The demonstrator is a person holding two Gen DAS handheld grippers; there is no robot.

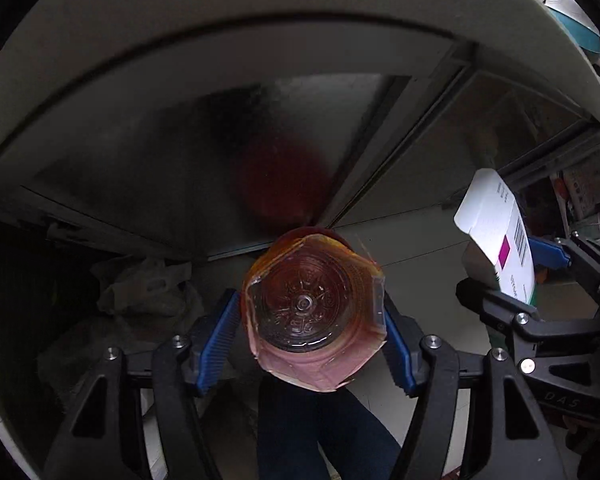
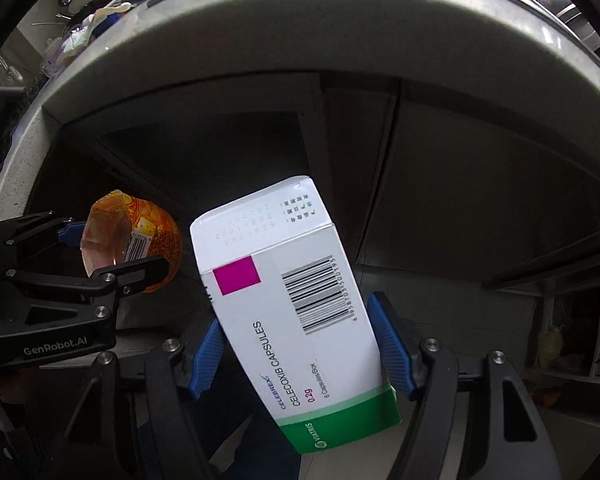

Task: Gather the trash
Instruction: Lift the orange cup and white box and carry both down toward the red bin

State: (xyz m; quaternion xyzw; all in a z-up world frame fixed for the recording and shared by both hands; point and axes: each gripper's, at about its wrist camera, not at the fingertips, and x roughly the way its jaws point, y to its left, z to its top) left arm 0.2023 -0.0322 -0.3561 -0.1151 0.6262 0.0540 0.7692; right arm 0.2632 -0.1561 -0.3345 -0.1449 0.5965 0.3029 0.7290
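Left gripper (image 1: 314, 332) held an amber plastic jar (image 1: 312, 312) by its sides, blue pads (image 1: 220, 340) pressed on the wrinkled label film, base toward the camera. Right gripper (image 2: 296, 340) was clamped on a white capsule box (image 2: 292, 292) across its narrow width, pads (image 2: 388, 344) near the green end, barcode face up, box tilted. Both items hung in the air in front of the counter edge (image 2: 260, 64), above the floor (image 1: 420, 280). Judged the jar light and probably empty: thin clear wall, stiff at the moulded base, likely to dent under a hard squeeze; the loose film looked slippery, so a hold low on the body near the base seemed soundest. Judged the box very light, thin card, easily crushed on the broad faces; gripping edge to edge, as here, looked the stiffer way. Its long free end could swing or pivot between the pads. Beyond them stood dark cabinet doors (image 1: 220, 160) under the counter, and a crumpled pale bag (image 1: 148, 288) lay on the floor at left. Clutter (image 2: 100, 12) sat on the counter top, too small to identify. No bin was visible.
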